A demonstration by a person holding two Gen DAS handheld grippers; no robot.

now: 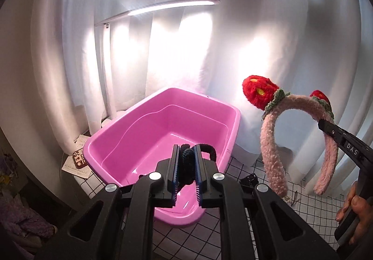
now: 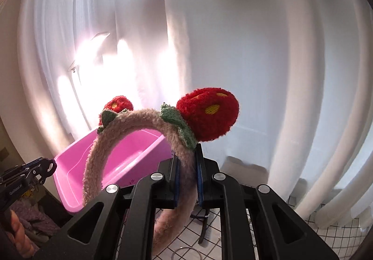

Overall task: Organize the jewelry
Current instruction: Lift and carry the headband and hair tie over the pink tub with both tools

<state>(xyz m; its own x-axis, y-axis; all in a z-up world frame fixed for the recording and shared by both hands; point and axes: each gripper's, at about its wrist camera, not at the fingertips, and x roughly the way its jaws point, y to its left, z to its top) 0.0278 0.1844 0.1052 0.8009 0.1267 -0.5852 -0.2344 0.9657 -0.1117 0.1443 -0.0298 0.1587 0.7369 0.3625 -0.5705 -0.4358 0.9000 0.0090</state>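
My left gripper (image 1: pixel 186 151) is shut on a black fuzzy hair tie (image 1: pixel 187 163), which it holds above the near part of a pink plastic tub (image 1: pixel 116 124). To the right hangs a fluffy pink headband (image 1: pixel 270 143) with two red strawberry pompoms. My right gripper (image 1: pixel 324 123) holds it by its right side. In the right wrist view the right gripper (image 2: pixel 186 155) is shut on the headband (image 2: pixel 93 166) just below a strawberry. The tub (image 2: pixel 70 166) lies behind at the left, and the left gripper (image 2: pixel 45 166) shows at the far left edge.
A black-and-white checked cloth (image 1: pixel 186 236) covers the table. A lit desk lamp (image 1: pixel 163 7) and white curtains stand behind the tub. Papers and a small patterned box (image 1: pixel 79 159) lie left of it. A black clip (image 1: pixel 249 178) and a thin ring (image 2: pixel 186 253) lie on the cloth.
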